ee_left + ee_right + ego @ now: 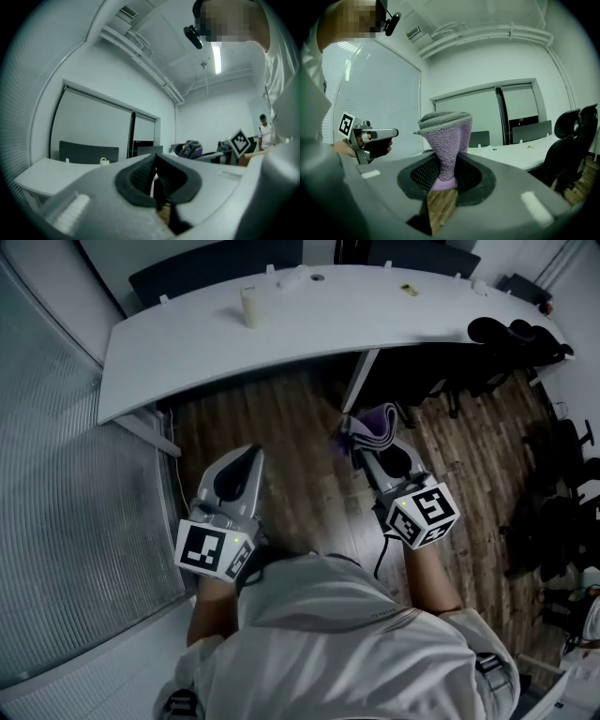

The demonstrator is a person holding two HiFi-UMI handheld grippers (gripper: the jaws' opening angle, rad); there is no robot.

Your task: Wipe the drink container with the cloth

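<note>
Purple cloth (443,136) is pinched in my right tool (443,174); my left tool (153,180) is pressed together, empty. The pale drink container (249,307) stands toward the desk's (394,320) left end.

The cloth (447,140) looks fuzzy, the floor (291,474) wood-grained, the table (375,320) smooth matt.

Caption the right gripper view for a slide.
Right gripper shut on a folded purple cloth, long white table and black office chair behind.
</note>
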